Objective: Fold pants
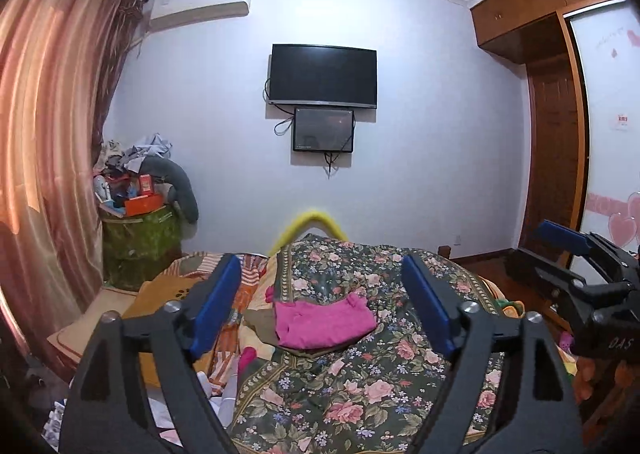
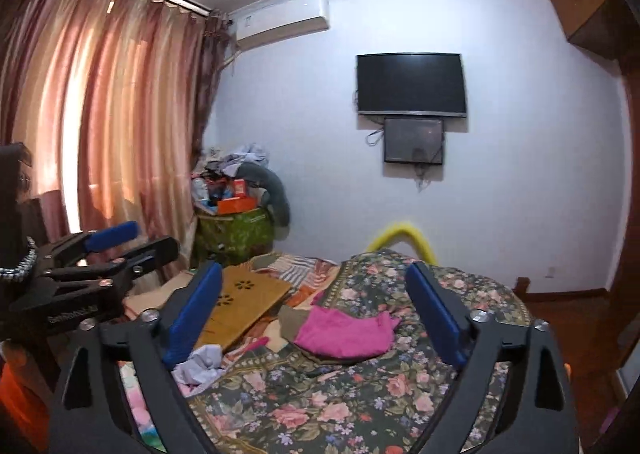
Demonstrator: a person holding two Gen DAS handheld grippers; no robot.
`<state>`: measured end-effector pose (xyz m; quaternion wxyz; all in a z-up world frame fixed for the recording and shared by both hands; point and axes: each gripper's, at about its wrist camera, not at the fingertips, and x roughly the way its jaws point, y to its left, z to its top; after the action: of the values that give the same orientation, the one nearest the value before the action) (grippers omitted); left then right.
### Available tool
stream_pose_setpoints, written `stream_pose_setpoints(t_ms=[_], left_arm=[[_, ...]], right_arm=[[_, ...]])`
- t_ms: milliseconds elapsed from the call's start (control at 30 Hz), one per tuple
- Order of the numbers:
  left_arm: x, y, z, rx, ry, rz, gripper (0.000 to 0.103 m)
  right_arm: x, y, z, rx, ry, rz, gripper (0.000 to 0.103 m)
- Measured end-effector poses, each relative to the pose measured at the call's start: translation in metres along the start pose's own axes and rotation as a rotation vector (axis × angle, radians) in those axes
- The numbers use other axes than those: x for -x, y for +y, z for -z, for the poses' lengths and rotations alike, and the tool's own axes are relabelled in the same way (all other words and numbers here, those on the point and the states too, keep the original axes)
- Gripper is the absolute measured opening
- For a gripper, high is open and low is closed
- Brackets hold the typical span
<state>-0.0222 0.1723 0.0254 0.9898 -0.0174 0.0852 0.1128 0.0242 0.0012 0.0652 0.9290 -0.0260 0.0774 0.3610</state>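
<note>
The pink pants (image 1: pixel 324 324) are lying folded into a compact bundle on the floral quilt (image 1: pixel 360 386) that is covering the bed, resting partly over a brownish garment (image 2: pixel 292 320) beneath them. In the left wrist view the left claw (image 1: pixel 324 306) is hovering above the near part of the bed with its jaws spread wide, nothing between its blue pads (image 1: pixel 216 306); the pants are sitting beyond the fingertips, framed in the gap but well apart from both. In the right wrist view the right claw (image 2: pixel 316 312) is likewise standing wide and gripping nothing, with the pants (image 2: pixel 344 334) lying on the quilt (image 2: pixel 340 406) farther out, centred between the two fingers and touched by neither. Each claw is showing at the edge of the other's view, side by side. A crumpled pale cloth (image 2: pixel 200 368) is lying near the right claw's left finger. On the far wall a dark television (image 1: pixel 323 76) is hanging.
</note>
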Motion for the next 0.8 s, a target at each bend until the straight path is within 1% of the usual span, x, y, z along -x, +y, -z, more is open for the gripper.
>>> stream_pose_setpoints(t_ms=[67,133,267,800], left_arm=[[0.005,0.001,0.002,0.007,-0.008,-0.002,0.096],[0.009,0.002,0.002,0.013,-0.014,-0.003,0.1],[0.013,0.0,0.004,0.013,-0.013,-0.003,0.103],[0.011,-0.001,0.01,0.0,0.004,0.005,0.103]], right_arm=[[0.0,-0.003,-0.001,-0.012,-0.008,0.013,0.103],[0.005,-0.002,0.0,-0.02,-0.003,0.016,0.103],[0.011,-0.001,0.003,-0.028,0.003,0.03,0.103],[0.017,0.004,0.008,-0.033,0.021,0.039,0.103]])
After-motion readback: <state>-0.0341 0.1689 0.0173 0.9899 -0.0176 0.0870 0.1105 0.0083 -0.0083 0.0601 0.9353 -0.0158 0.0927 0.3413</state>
